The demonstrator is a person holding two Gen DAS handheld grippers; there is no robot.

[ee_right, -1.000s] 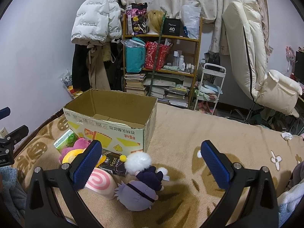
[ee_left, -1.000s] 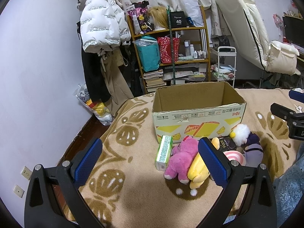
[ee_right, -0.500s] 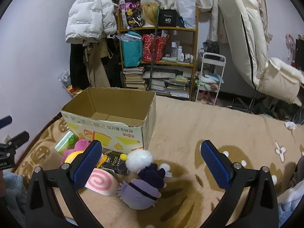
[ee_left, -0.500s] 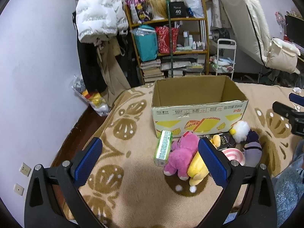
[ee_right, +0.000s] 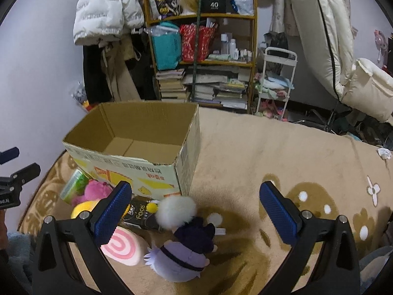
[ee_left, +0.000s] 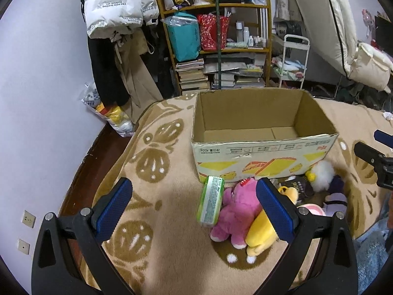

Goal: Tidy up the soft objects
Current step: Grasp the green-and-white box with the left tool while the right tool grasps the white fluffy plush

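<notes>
Before the empty box (ee_left: 260, 147), toys lie heaped on the blanket (ee_left: 159, 258). Both grippers gaping, left (ee_left: 191, 211) and right (ee_right: 195, 217), holding nothing. Best to lower over the pink plush (ee_left: 235, 211), pinch its body, avoid the green pack (ee_left: 211, 204).

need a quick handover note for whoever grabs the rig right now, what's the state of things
Left tongs: open, empty, hanging over the blanket just left of the toy pile.
Right tongs: open, empty, above the white-haired doll.
Cardboard box: open on the blanket, nothing visible inside.
In front of the box, all outside it: green packet, pink plush, yellow plush, pink swirl cushion, black packet, doll.
Done: nothing boxed yet.
Left: presumably move the soft toys into the box; the doll looks nearest for the right side, the pink plush for the left.
</notes>
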